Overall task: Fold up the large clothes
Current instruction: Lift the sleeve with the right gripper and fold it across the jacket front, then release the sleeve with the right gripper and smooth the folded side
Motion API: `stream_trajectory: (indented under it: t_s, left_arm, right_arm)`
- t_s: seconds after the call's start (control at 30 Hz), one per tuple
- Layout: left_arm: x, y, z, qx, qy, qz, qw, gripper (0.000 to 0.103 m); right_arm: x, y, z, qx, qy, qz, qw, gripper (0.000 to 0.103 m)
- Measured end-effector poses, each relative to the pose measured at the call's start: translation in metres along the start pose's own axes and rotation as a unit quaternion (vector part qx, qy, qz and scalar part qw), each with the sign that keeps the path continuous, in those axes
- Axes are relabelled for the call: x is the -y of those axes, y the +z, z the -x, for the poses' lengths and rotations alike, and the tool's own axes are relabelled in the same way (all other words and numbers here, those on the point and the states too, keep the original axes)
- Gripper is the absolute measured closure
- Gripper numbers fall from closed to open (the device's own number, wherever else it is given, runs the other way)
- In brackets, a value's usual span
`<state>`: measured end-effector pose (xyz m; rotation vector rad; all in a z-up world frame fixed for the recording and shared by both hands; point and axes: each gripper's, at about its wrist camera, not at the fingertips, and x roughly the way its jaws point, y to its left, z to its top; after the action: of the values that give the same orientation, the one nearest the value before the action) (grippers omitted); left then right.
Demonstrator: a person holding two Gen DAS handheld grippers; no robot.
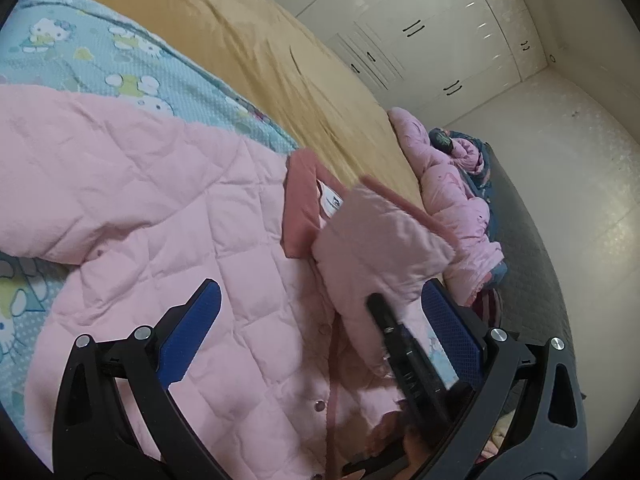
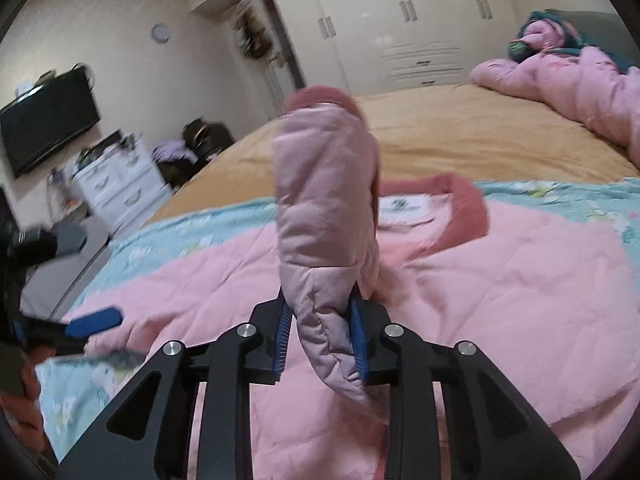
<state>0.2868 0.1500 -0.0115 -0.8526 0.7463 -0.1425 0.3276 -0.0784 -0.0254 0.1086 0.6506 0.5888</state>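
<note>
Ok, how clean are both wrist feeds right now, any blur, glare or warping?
Left wrist: strong fisheye bending; motion blur on the right gripper crossing in front and on the lifted jacket flap; glare streaks on the wardrobe doors. Right wrist: the held flap and the left gripper smear with motion; the television is soft; dark vignette at the corners.

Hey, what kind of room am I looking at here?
Most likely a home bedroom. A wide bed with a mustard-yellow cover fills the middle, tall glossy white wardrobes line the far wall, and a black flat-screen television hangs above a small white chest of drawers.
</note>
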Motion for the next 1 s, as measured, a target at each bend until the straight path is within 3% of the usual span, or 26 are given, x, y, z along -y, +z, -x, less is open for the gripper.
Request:
stream_trajectory:
  t_s: [0.03, 0.07, 0.1, 0.17, 0.27, 0.43, 0.53, 0.6, 0.63, 0.77, 0.8, 0.87, 0.9, 0.97, 1.0]
  left_arm:
    - [-0.002, 0.0, -0.001, -0.003, -0.007, 0.006, 1.0, 0.009]
    - [-0.004, 0.001, -0.002, -0.004, -0.013, 0.011, 0.9998, 0.009]
    - [-0.006, 0.001, -0.003, -0.005, -0.014, 0.015, 0.9998, 0.009]
    - [-0.011, 0.003, -0.002, -0.002, -0.009, 0.021, 0.9997, 0.009]
    - [-0.018, 0.006, 0.0, 0.001, -0.002, 0.027, 0.9996, 0.009]
    - [-0.036, 0.005, -0.016, -0.019, 0.007, 0.041, 0.999, 0.009]
    - [-0.045, -0.001, -0.035, -0.04, -0.003, 0.045, 0.9982, 0.009]
    - [-0.048, -0.006, -0.042, -0.043, -0.01, 0.049, 0.9978, 0.018]
    - [-0.048, -0.009, -0.047, -0.045, -0.006, 0.045, 0.9979, 0.026]
    - [-0.047, -0.016, -0.062, -0.053, 0.051, 0.017, 0.9972, 0.029]
    - [-0.048, -0.019, -0.066, -0.057, 0.057, 0.011, 0.9967, 0.034]
    - [-0.048, -0.021, -0.07, -0.058, 0.053, 0.007, 0.9969, 0.07]
    - [-0.045, -0.021, -0.071, -0.055, 0.064, -0.005, 0.9964, 0.075]
    - [-0.039, -0.021, -0.069, -0.045, 0.075, -0.033, 0.9956, 0.099]
    - [-0.037, -0.02, -0.067, -0.044, 0.069, -0.035, 0.996, 0.099]
  right_arm:
    - [-0.004, -0.002, -0.004, -0.016, 0.017, 0.003, 1.0, 0.063]
    - [-0.008, -0.004, -0.007, -0.033, 0.03, 0.002, 0.999, 0.042]
    - [-0.015, -0.008, -0.011, -0.051, 0.04, 0.007, 0.998, 0.032]
    - [-0.025, -0.016, -0.014, -0.081, 0.047, 0.029, 0.995, 0.032]
    - [-0.047, -0.033, -0.015, -0.116, 0.052, 0.066, 0.99, 0.023]
    - [-0.042, -0.042, 0.012, -0.105, 0.075, 0.04, 0.991, 0.022]
    - [-0.022, -0.038, 0.03, -0.081, 0.048, 0.007, 0.996, 0.023]
    - [-0.004, -0.033, 0.042, -0.064, 0.036, -0.023, 0.997, 0.029]
    - [0.004, -0.031, 0.047, -0.056, 0.033, -0.036, 0.997, 0.03]
    - [0.027, -0.026, 0.061, -0.029, 0.014, -0.066, 0.997, 0.035]
    - [0.033, -0.025, 0.064, -0.024, 0.006, -0.074, 0.997, 0.036]
    - [0.047, -0.023, 0.066, -0.017, -0.009, -0.088, 0.996, 0.039]
    - [0.055, -0.023, 0.069, -0.015, -0.022, -0.099, 0.995, 0.041]
    - [0.07, -0.024, 0.073, -0.009, -0.045, -0.115, 0.992, 0.045]
    - [0.077, -0.025, 0.074, -0.006, -0.052, -0.122, 0.991, 0.049]
